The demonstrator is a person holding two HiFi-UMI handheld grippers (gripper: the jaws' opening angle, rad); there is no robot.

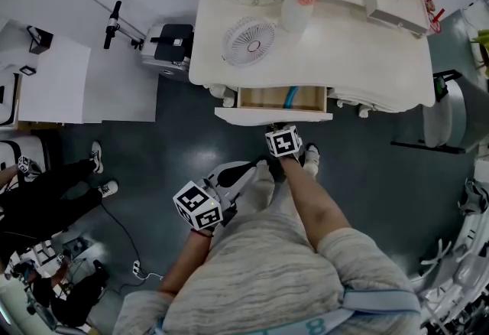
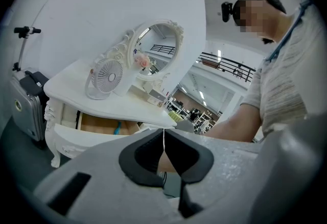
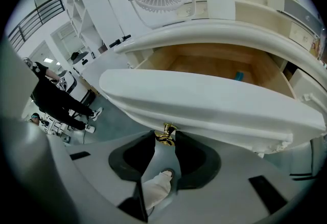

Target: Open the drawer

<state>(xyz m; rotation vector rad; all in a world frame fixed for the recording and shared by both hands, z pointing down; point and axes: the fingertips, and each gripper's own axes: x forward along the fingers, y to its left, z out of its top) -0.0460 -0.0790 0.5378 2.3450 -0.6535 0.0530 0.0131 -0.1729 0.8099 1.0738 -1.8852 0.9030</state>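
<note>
My right tool (image 3: 165,138) was closed on the small brass knob (image 3: 165,132) at the middle of the drawer's front, with one jaw pressed to each side of it. The drawer (image 1: 273,113) stood partly open. Its curved white front was out from under the edge of the white worktop (image 1: 367,58) and its bare wooden floor showed. A thin blue object (image 3: 238,75) lay inside, toward the right. In the head view this tool pointed steeply down at the drawer's front. My left tool (image 2: 164,138) was shut with nothing in it, jaws tip to tip. I held it back close to my body, well apart from the drawer, and it looked roughly level toward the worktop's left end. On the worktop sat a small white fan (image 1: 248,40) near the front left, a white vase of pink flowers (image 1: 299,1) behind it, and an oval mirror (image 2: 159,44) in an ornate white frame at the back. A grey suitcase (image 2: 24,108) stood on the floor beside the worktop's left leg.
</note>
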